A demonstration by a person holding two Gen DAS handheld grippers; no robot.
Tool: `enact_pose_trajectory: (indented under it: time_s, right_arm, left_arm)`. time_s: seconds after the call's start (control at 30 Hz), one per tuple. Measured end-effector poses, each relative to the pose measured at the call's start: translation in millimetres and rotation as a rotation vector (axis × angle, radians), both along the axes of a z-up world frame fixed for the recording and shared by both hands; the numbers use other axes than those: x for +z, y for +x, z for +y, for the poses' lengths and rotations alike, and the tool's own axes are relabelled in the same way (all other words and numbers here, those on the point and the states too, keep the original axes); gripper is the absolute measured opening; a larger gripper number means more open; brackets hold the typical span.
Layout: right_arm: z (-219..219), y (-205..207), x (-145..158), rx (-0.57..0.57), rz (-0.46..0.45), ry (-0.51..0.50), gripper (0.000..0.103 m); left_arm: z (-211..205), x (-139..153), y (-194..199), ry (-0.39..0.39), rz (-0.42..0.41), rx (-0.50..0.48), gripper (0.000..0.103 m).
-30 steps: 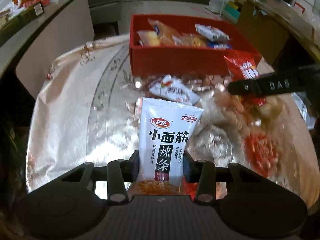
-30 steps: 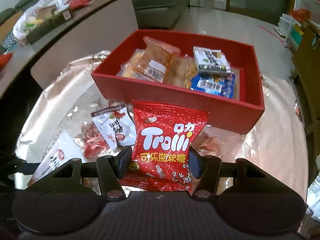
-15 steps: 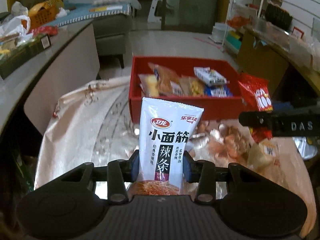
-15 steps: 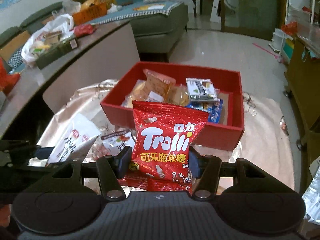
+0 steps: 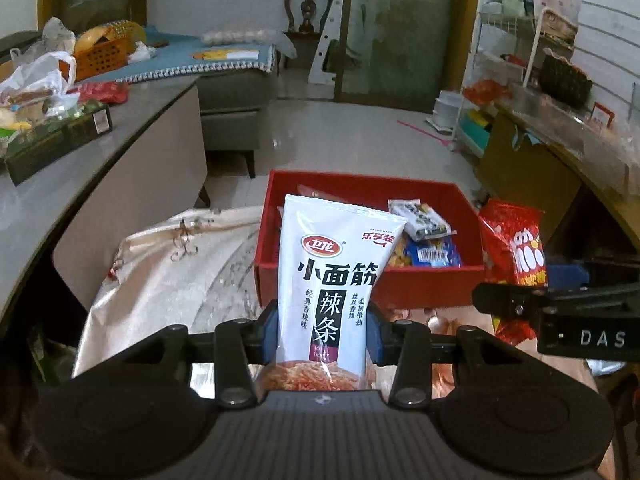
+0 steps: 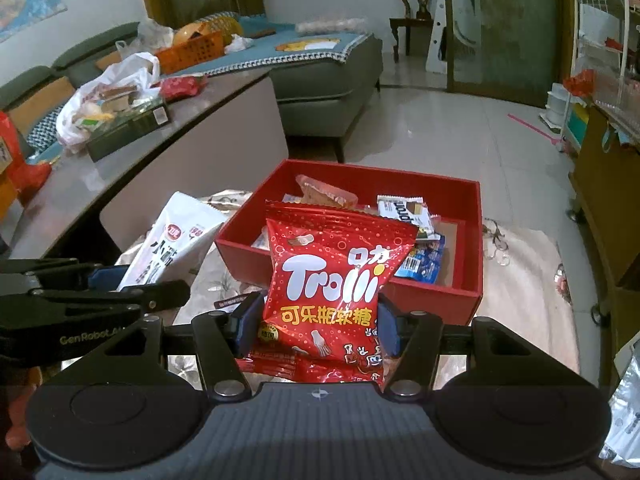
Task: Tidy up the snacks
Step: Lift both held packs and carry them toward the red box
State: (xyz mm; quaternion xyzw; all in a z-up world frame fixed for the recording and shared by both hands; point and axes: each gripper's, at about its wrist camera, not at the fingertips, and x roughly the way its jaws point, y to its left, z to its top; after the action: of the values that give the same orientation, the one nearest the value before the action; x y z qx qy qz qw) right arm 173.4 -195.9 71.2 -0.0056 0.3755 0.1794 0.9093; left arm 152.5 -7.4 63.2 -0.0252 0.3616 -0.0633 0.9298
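My left gripper [image 5: 322, 330] is shut on a tall white snack pouch [image 5: 334, 276] with black lettering, held upright above the table. A red Trolli candy bag [image 6: 332, 284] stands between the pads of my right gripper [image 6: 316, 330], which is shut on it. Beyond both sits the red box [image 5: 420, 288] with several snack packets inside; in the right wrist view the red box [image 6: 460, 296] lies just behind the bag. The right gripper shows at the right of the left wrist view with its red bag [image 5: 516, 256], and the white pouch [image 6: 176, 240] at the left of the right wrist view.
A pale patterned cloth [image 5: 172, 268] covers the low table. A long grey counter [image 6: 132, 152] with bags and a dark box runs along the left. A grey sofa [image 6: 332, 88] stands behind, a shelf rack [image 5: 520, 92] and cardboard box at right.
Both grippers rose off the table with their packets and tilted upward, so more of the room shows. The loose packets on the cloth have dropped out of sight.
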Motion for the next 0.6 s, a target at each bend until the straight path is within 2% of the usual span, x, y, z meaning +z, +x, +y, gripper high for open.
enact_pose_trajectory:
  time_s: [0.3, 0.6]
  right_arm:
    - [-8, 4, 10, -0.029, -0.056, 0.001, 0.066]
    - [-11, 14, 18, -0.042, -0.097, -0.003, 0.066]
  left_arm:
    - [-5, 18, 15, 0.017, -0.089, 0.035, 0.036]
    - [-15, 26, 30, 0.037, -0.142, 0.044, 0.036]
